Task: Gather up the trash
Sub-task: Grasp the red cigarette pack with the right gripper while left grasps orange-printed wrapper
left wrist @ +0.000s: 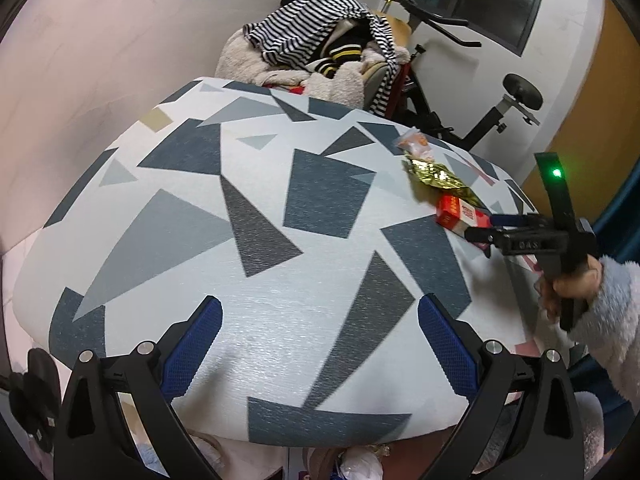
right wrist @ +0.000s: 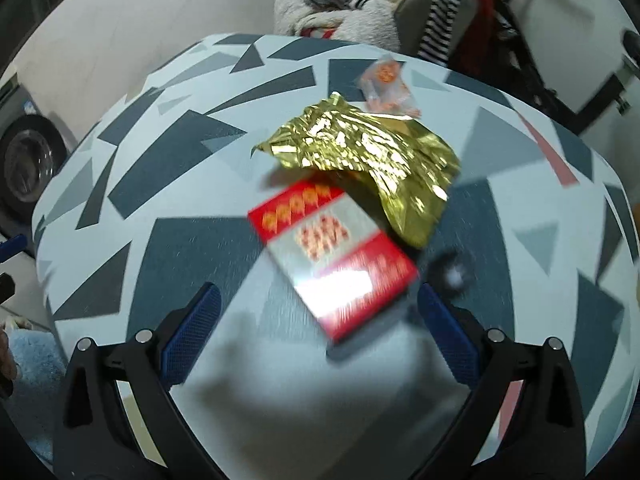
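A red and white box (right wrist: pixel 332 260) lies on the patterned round table (right wrist: pixel 160 248), just ahead of my open right gripper (right wrist: pixel 320 316), reaching between its fingertips. A crumpled gold wrapper (right wrist: pixel 360 152) lies behind the box and partly over it. A small orange and clear packet (right wrist: pixel 388 84) lies further back. In the left wrist view the box (left wrist: pixel 458 212), gold wrapper (left wrist: pixel 436 176) and packet (left wrist: pixel 416 144) sit at the table's right edge, with the right gripper (left wrist: pixel 480 226) at the box. My left gripper (left wrist: pixel 320 344) is open and empty over the table's near side.
A chair piled with striped and fluffy clothes (left wrist: pixel 320 52) stands behind the table. An exercise bike (left wrist: pixel 480 112) stands at the right by the wall. A small dark round object (right wrist: pixel 452 272) lies right of the box. Bags show below the table edge (left wrist: pixel 352 464).
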The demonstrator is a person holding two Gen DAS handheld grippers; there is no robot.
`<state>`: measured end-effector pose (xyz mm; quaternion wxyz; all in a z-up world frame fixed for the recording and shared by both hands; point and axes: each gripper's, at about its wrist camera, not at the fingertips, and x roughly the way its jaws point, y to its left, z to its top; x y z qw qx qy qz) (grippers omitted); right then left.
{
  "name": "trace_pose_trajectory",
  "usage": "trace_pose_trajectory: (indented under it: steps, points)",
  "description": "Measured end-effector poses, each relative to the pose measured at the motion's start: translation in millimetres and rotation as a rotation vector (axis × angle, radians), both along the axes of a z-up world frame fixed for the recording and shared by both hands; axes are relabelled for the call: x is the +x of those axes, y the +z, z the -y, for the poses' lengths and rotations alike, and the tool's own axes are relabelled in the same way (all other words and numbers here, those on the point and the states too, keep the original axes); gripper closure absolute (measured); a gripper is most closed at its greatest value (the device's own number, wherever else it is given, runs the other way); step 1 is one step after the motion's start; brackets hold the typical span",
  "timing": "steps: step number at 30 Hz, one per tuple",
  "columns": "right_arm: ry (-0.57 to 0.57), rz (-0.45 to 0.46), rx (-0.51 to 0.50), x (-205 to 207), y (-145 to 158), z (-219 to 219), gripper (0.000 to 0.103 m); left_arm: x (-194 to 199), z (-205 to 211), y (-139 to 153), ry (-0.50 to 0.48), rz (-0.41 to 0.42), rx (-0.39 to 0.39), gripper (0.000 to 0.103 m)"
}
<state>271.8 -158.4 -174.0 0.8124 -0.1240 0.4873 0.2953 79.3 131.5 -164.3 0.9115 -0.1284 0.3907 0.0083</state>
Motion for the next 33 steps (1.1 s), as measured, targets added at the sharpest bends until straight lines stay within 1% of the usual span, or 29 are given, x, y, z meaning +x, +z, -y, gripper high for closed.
trace_pose_trajectory:
  steps: [5, 9, 10, 14, 15, 16, 18, 20, 22, 24, 25, 27, 30, 33]
  points:
    - [0.041, 0.021, -0.056, 20.3, -4.8, -17.2, 0.006, 4.5, -6.6, -4.3, 0.010, -0.010, 0.008, 0.007]
    - [0.076, 0.005, -0.099, 32.8, -14.7, -26.6, 0.006, 10.6, -8.6, -6.2, 0.011, -0.012, 0.002, 0.007]
    - [0.082, 0.002, -0.104, 35.2, -16.6, -27.7, 0.006, 12.0, -7.9, -6.4, 0.010, -0.011, 0.001, 0.007]
    - [0.077, -0.029, -0.071, 42.7, -18.9, -30.1, 0.006, 18.4, -3.2, -6.9, 0.001, -0.010, -0.008, 0.007]
    - [0.089, -0.030, -0.064, 42.0, -18.7, -30.8, 0.007, 20.2, -1.6, -6.6, -0.003, -0.009, -0.011, 0.007]
    - [0.113, -0.022, -0.065, 39.3, -18.1, -32.4, 0.011, 21.9, 0.2, -6.0, -0.008, -0.008, -0.013, 0.007]
    - [0.138, -0.017, -0.073, 36.3, -17.7, -32.8, 0.023, 24.8, 3.5, -5.0, -0.019, -0.005, -0.015, 0.007]
    - [0.141, -0.046, -0.062, 33.2, -14.5, -30.4, 0.026, 29.0, 5.2, -4.2, -0.028, -0.004, -0.022, 0.007]
    - [0.146, -0.046, -0.042, 28.0, -9.0, -27.6, 0.028, 34.3, 4.2, -2.8, -0.030, -0.004, -0.044, 0.007]
    - [0.133, -0.049, -0.018, 21.2, -4.4, -21.9, 0.030, 39.3, 3.1, -0.7, -0.029, 0.000, -0.064, 0.007]
    - [0.109, -0.052, 0.019, 15.2, 0.9, -14.6, 0.030, 42.4, 3.4, 0.9, -0.031, 0.004, -0.068, 0.007]
    - [0.081, -0.046, 0.056, 8.8, 7.0, -6.1, 0.032, 48.7, 6.3, 4.2, -0.043, 0.010, -0.073, 0.007]
    - [0.026, -0.024, 0.097, -3.2, 14.1, 10.7, 0.033, 63.6, 14.6, 7.7, -0.085, 0.009, -0.105, 0.007]
    - [-0.045, -0.003, 0.111, -10.3, 16.5, 32.3, 0.034, 90.2, 27.5, 12.2, -0.143, 0.007, -0.156, 0.007]
